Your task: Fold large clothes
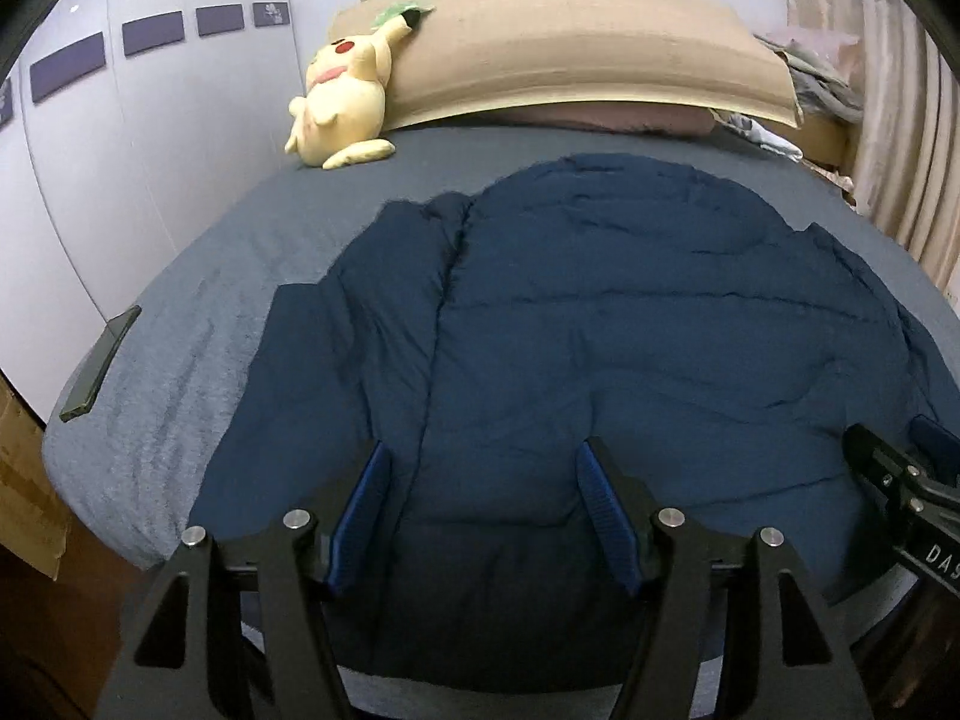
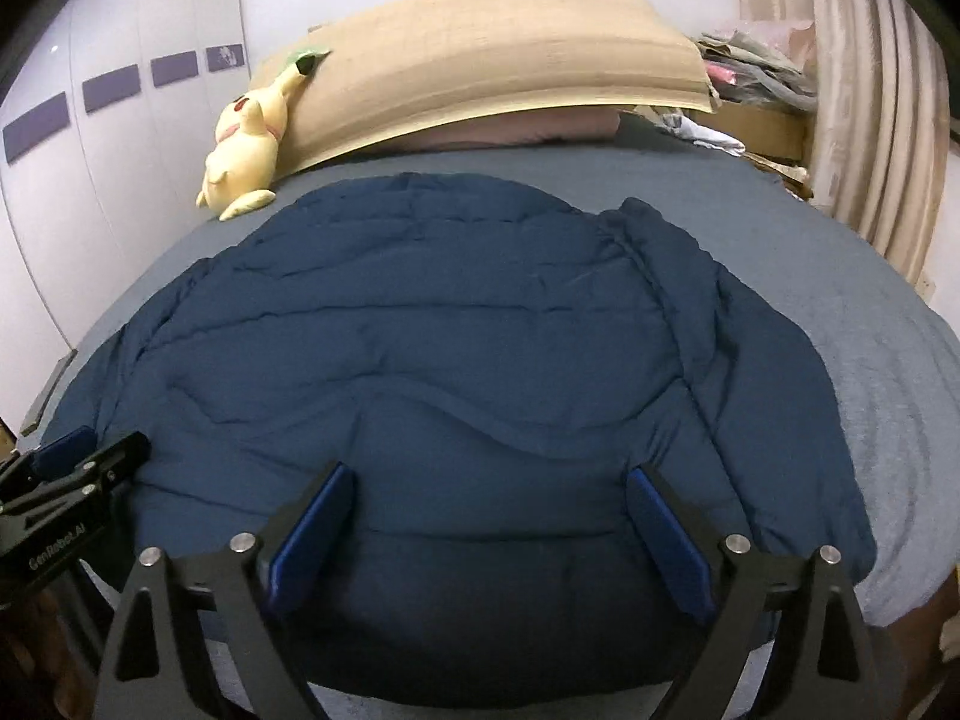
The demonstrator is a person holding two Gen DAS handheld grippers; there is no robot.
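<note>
A large navy quilted jacket lies spread flat on the grey-blue bed; it also shows in the right wrist view. My left gripper is open, its blue-padded fingers apart over the jacket's near edge, holding nothing. My right gripper is open over the same near edge further right, fingers apart and empty. Each gripper shows at the other view's edge: the right gripper and the left gripper.
A yellow plush toy lies at the bed's far left against a tan cardboard sheet. A dark flat phone-like object rests on the bed's left edge. Clutter and a curtain stand at the far right.
</note>
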